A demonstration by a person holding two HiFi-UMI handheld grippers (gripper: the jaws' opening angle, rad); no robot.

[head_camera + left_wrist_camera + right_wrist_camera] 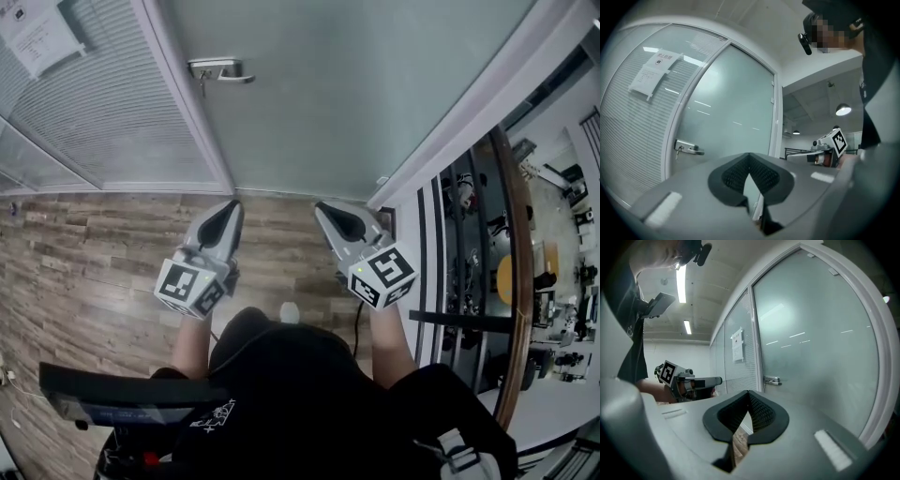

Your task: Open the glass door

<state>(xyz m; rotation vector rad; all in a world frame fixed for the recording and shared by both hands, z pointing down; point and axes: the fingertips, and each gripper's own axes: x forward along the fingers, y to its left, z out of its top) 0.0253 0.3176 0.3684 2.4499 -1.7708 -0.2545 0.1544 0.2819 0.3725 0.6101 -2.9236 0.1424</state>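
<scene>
The frosted glass door [347, 94] stands closed ahead of me, with a silver lever handle [221, 70] at its left edge and a key hanging under it. My left gripper [229, 210] and right gripper [324, 208] are side by side over the floor, both short of the door and touching nothing. The left gripper view shows the left gripper [749, 161] shut and empty, with the handle [688, 148] to its left. In the right gripper view the right gripper [747, 399] is shut and empty, and the handle [772, 380] lies just above its tips.
A glass panel with blinds [103, 112] and a paper notice [37, 37] adjoins the door's handle side. The white door frame [469, 122] runs on the right, with a workshop room behind glass [553, 281]. Wooden flooring [84, 262] lies underfoot.
</scene>
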